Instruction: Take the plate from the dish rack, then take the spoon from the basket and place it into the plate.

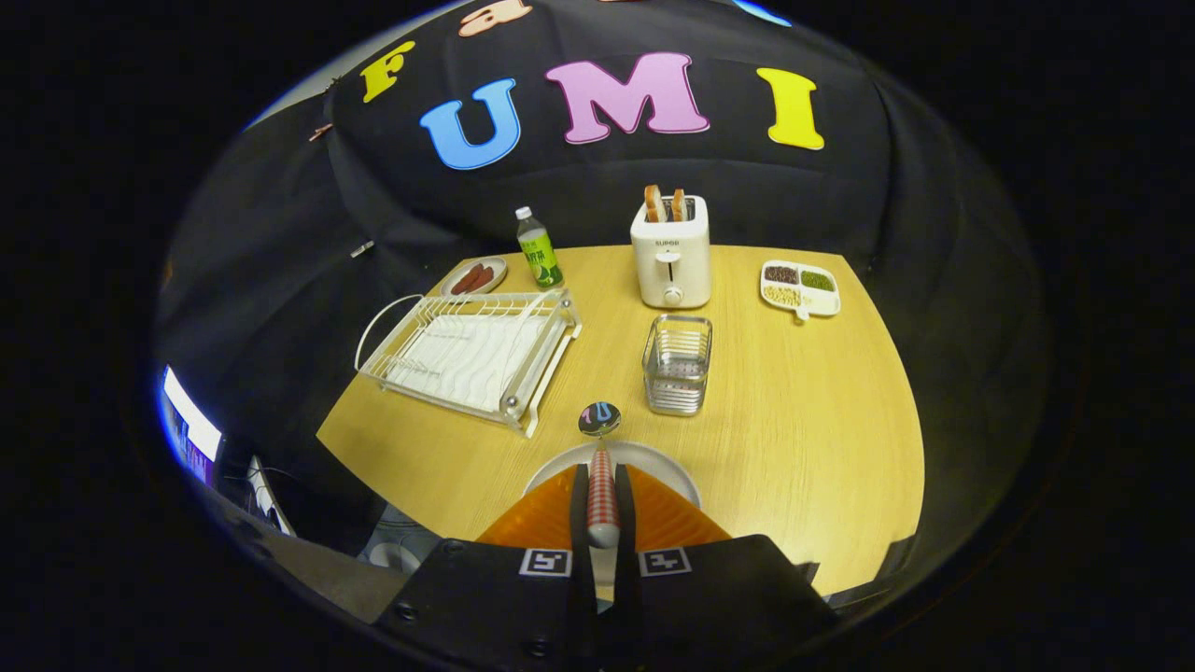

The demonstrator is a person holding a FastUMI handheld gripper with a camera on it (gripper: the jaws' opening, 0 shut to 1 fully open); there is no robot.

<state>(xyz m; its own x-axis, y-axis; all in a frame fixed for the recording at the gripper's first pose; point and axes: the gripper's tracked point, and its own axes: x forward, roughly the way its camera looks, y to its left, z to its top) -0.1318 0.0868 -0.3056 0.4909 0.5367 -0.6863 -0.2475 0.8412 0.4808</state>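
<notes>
1. Between the fingers of the tool (602, 509), the spoon (600, 467) is clamped by its handle, bowl forward over the far rim of the plate (672, 476).
2. Plate lies on the worktop (794, 420); the dish rack (471, 355) and basket (677, 364) stand empty.
3. Placing step: lower, then release.
</notes>
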